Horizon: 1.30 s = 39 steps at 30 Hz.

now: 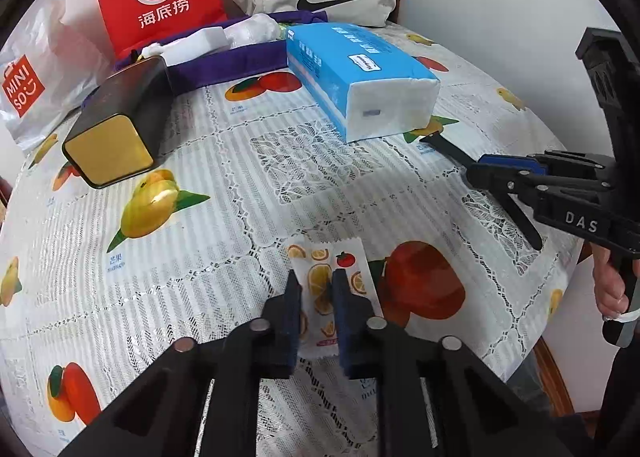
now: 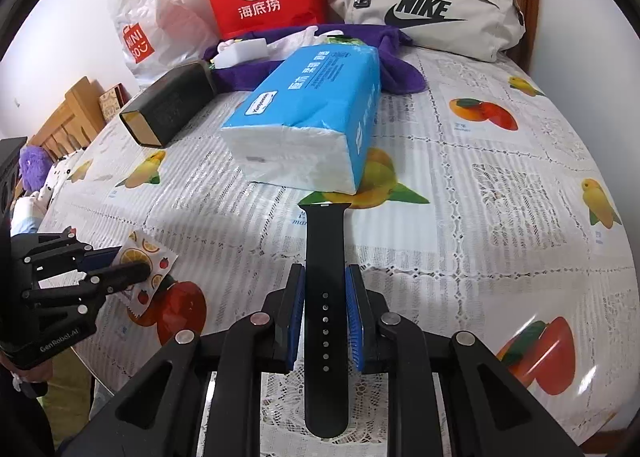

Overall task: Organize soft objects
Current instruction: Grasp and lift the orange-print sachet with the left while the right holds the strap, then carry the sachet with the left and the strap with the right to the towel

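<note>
White walls back a surface (image 1: 248,177) covered in a lace-and-fruit-print cloth, with bags lined along the upper edge of both frames.

Lower centre in the right wrist view, the right claw (image 2: 325,289) stands with its jaws on either side of a black watch strap (image 2: 325,241). The blue pads look to touch the strap's edges, so I judge it gripped. The strap reads as light, rubbery and bendy; it would droop from a hold at one end, so the mid-length grip across its width seems sound. Its far tip lies just before the tissue pack (image 2: 308,125).

Bottom centre in the left wrist view, the left claw (image 1: 316,289) straddles a small fruit-print sachet (image 1: 326,257), jaws spread with a gap at each side, not clenched. That sachet looks thin, light and slick, likely to slide on the cloth, so pinching across its narrow middle seems best.

Only the right wrist view shows the strap's holes and full length; the left view shows merely its tip (image 1: 440,143) by the pack. The right view alone reveals a wooden headboard (image 2: 68,117) and purple plush toy (image 2: 34,169) at the left edge.
</note>
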Available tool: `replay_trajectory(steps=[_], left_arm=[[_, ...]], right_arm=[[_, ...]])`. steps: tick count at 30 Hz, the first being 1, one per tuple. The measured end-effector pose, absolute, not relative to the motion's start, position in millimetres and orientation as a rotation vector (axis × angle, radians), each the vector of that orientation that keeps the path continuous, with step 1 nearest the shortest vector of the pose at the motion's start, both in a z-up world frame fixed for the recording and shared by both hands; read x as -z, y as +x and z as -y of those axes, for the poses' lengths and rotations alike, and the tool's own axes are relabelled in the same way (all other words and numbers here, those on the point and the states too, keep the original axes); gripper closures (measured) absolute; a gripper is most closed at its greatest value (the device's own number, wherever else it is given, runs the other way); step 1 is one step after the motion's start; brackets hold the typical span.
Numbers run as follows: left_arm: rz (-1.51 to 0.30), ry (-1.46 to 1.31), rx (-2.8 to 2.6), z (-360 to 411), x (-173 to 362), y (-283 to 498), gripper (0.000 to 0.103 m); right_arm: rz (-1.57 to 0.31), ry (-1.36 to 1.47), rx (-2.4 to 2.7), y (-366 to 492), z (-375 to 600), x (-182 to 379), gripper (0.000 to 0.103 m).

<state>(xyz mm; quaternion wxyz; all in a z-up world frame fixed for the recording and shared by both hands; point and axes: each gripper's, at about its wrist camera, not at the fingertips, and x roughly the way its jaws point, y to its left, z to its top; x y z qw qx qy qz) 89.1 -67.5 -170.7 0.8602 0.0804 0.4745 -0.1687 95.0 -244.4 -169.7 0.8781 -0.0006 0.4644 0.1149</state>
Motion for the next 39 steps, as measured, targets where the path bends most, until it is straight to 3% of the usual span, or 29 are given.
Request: replay_trajectory(steps=[17, 39], left_arm=[[-0.976, 0.076, 0.365, 48.5, 148.1, 94.6, 0.097], [-0.872, 0.011, 0.286, 7.0, 88.5, 136.0, 0.097]], right_arm=[[-0.96, 0.008, -0.25, 91.3, 243.8, 158.3, 0.083], [-0.864, -0.034, -0.32, 112.8, 218.3, 86.7, 0.083]])
